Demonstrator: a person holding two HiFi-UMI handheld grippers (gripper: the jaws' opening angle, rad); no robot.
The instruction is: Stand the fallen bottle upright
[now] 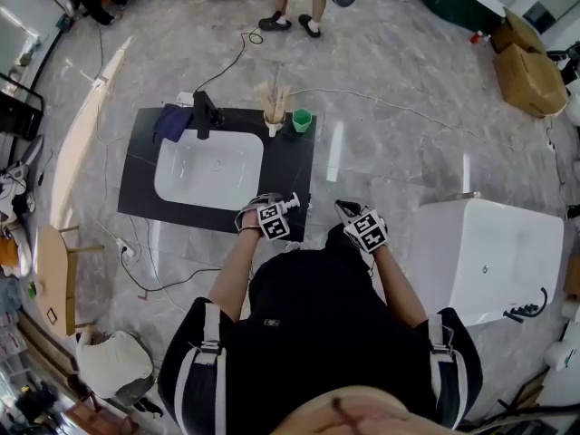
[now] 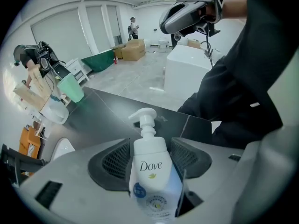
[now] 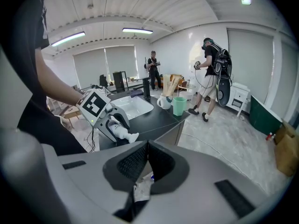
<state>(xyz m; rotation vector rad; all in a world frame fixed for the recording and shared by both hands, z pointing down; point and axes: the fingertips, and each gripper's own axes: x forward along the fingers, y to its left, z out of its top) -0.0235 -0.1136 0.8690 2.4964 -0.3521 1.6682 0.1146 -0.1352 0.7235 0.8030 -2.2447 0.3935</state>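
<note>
The person wears a black short-sleeved top (image 1: 317, 324), with white-and-grey striped shoulder straps (image 1: 211, 352) at the lower left and lower right of the head view. The left gripper (image 1: 285, 209) and right gripper (image 1: 347, 212) are grey-bodied, with dark mesh-textured pads (image 2: 114, 160), and each carries a cube (image 1: 272, 221) of black-and-white square markers.

**Left Spread Wide, Right Closed**

The left forearm (image 1: 231, 275) and right forearm (image 1: 399, 284) reach forward from the torso. The left gripper (image 1: 286, 208) tilts steeply downward, its fingers (image 2: 114, 161) spread wide. The right gripper (image 1: 344, 210) angles down beside it, its fingers pressed together.
</note>
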